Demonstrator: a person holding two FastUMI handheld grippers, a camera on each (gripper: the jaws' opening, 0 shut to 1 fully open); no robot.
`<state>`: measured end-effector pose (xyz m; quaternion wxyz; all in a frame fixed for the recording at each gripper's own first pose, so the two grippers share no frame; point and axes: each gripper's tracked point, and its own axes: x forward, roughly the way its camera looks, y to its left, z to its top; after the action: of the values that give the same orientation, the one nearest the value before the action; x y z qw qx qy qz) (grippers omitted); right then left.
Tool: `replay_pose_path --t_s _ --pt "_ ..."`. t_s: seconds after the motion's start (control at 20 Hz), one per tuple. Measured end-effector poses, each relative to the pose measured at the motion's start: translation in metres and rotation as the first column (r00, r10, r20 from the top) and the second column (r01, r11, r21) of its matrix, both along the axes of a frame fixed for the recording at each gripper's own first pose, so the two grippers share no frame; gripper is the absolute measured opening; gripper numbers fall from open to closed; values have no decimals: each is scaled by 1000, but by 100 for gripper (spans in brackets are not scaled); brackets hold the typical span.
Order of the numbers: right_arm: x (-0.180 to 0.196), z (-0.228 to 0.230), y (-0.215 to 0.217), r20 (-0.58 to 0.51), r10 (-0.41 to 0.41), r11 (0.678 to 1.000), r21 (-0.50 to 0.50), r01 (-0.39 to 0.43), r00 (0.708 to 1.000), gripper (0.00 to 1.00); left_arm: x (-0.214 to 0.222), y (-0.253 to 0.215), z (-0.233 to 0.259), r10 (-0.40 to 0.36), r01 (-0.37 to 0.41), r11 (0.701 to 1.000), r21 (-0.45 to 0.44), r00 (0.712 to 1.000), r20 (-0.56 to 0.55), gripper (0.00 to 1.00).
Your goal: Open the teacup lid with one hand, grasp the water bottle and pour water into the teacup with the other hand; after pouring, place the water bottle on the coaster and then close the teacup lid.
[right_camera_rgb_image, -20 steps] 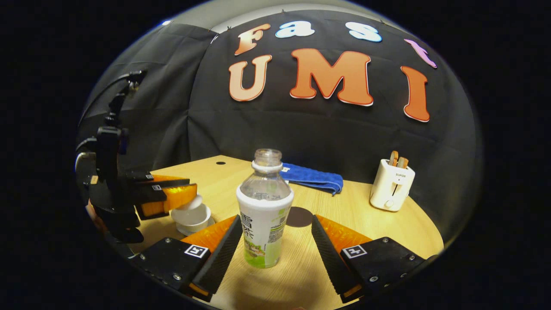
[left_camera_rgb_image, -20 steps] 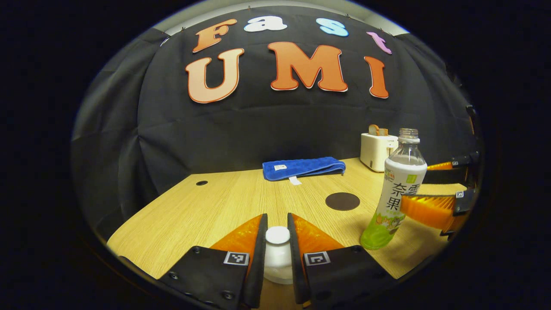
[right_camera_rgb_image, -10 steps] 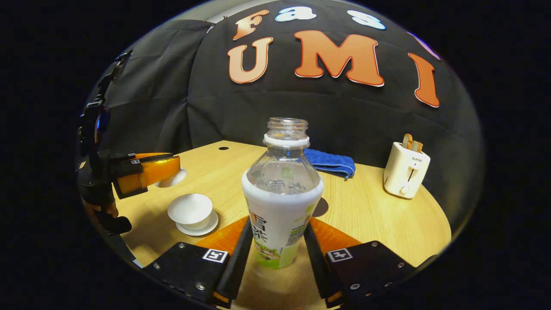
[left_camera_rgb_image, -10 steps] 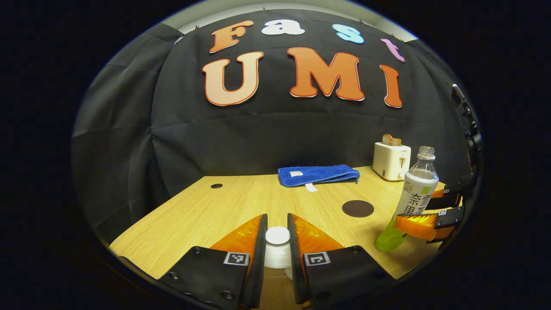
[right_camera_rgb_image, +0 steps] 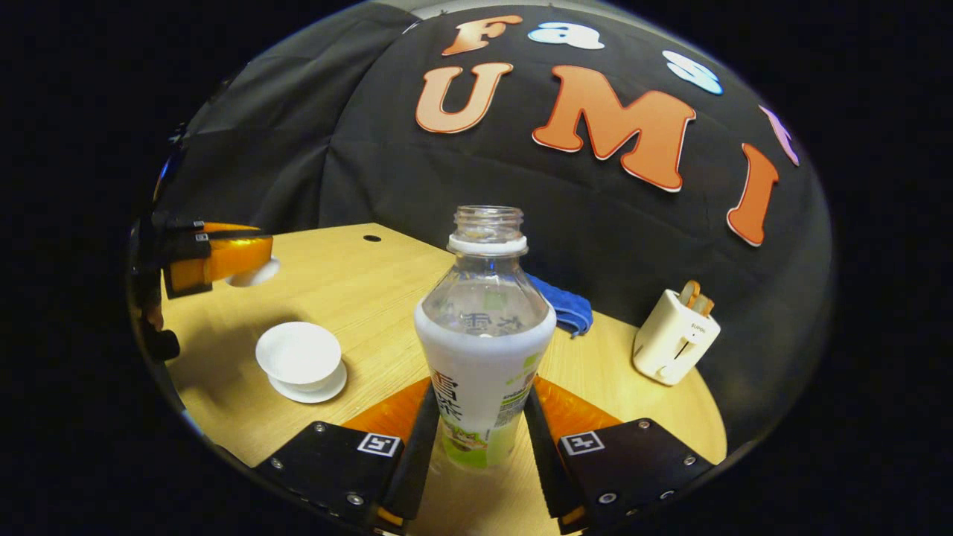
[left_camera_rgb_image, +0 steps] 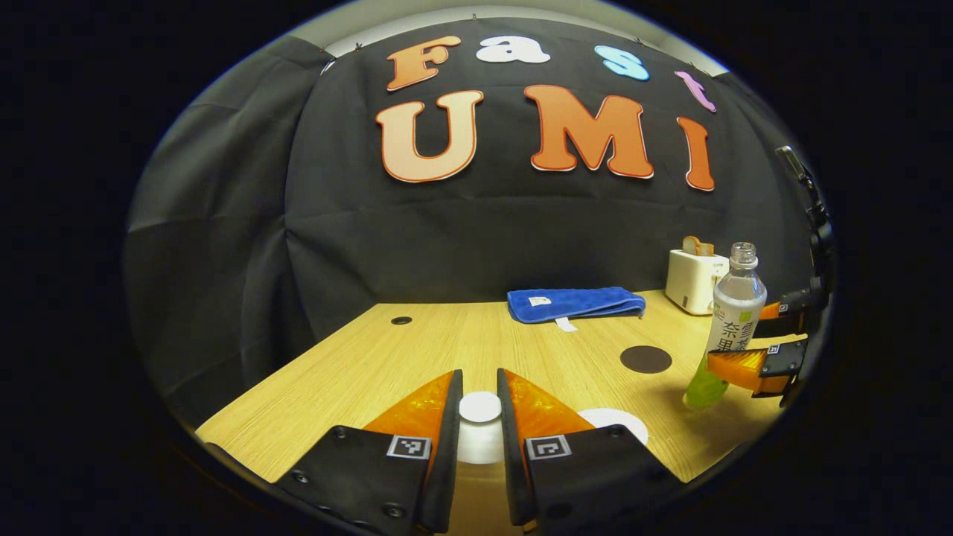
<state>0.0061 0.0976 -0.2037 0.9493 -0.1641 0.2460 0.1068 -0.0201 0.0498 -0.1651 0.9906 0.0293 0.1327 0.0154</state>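
The right gripper [right_camera_rgb_image: 476,439] clamps the uncapped water bottle [right_camera_rgb_image: 484,357]; the left gripper [left_camera_rgb_image: 480,428] pinches the lid [left_camera_rgb_image: 480,408]. Teacup [right_camera_rgb_image: 298,356] sits at nine o'clock on the table [right_camera_rgb_image: 357,290] (small mouth): hasty tilting could spill.

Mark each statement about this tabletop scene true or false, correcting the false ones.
1. The left hand-held gripper holds the white teacup lid. True.
2. The clear plastic water bottle is capped. False: its mouth is open.
3. The white ceramic teacup is uncovered on its saucer. True.
4. The bottle stands on the round dark coaster. False: the right hand-held gripper grips it.
5. The blue folded towel covers the teacup. False: it lies near the wall.
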Motion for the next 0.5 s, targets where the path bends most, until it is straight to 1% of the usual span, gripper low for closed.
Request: replay_pose_path --t_s 0.1,0.2,0.3,0.4,0.5 --pt "5 3 1 24 30 997 -78 -28 999 63 -2 9 -1 13 -13 1000 -1 1000 -1 32" --pt "8 3 4 42 67 986 -153 -59 997 63 -5 16 -3 22 -22 1000 4 1000 -4 33" --pt "8 -3 6 47 88 975 -208 -77 995 63 -8 20 -5 28 -28 1000 9 1000 -12 32" --pt "8 -10 5 47 109 954 -285 -91 993 64 -12 23 -7 28 -28 1000 10 1000 -14 33" --pt "10 -12 1 61 127 926 -366 -97 990 63 -14 29 -8 38 -37 999 20 999 -13 33"
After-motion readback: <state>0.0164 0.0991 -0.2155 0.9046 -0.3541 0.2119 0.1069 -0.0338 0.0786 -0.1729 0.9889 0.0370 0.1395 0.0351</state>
